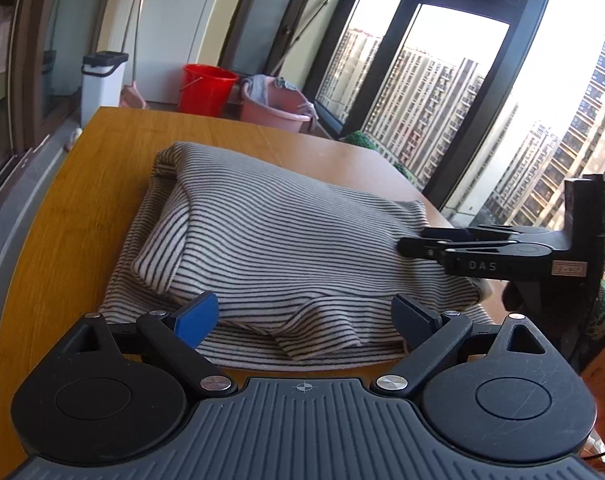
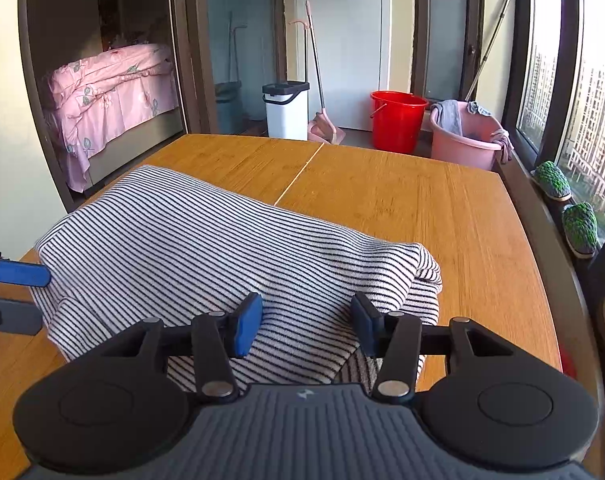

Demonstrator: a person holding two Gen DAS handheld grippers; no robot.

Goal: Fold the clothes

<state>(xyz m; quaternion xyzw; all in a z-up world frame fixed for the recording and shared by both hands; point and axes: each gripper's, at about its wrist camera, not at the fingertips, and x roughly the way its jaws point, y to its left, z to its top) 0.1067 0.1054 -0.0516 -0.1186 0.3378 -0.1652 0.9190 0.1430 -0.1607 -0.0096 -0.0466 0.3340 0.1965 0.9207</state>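
A black-and-white striped garment (image 1: 286,240) lies folded in a thick bundle on the wooden table (image 1: 102,184). My left gripper (image 1: 305,316) stands open wide at the bundle's near edge, and a loose fold lies between its blue pads without being pinched. It also shows at the left edge of the right wrist view, as the left gripper (image 2: 16,296). My right gripper (image 2: 306,322) sits over the garment (image 2: 206,248) near its right corner, jaws half apart. The fabric runs flat between the pads. From the left wrist view, the right gripper (image 1: 406,246) touches the bundle's right edge.
Bare table (image 2: 442,216) stretches to the right and behind the garment. Beyond the far edge stand a white bin (image 2: 286,110), a red bucket (image 2: 396,120) and a pink basin (image 2: 466,140). Windows and green plants (image 2: 552,180) line the right side.
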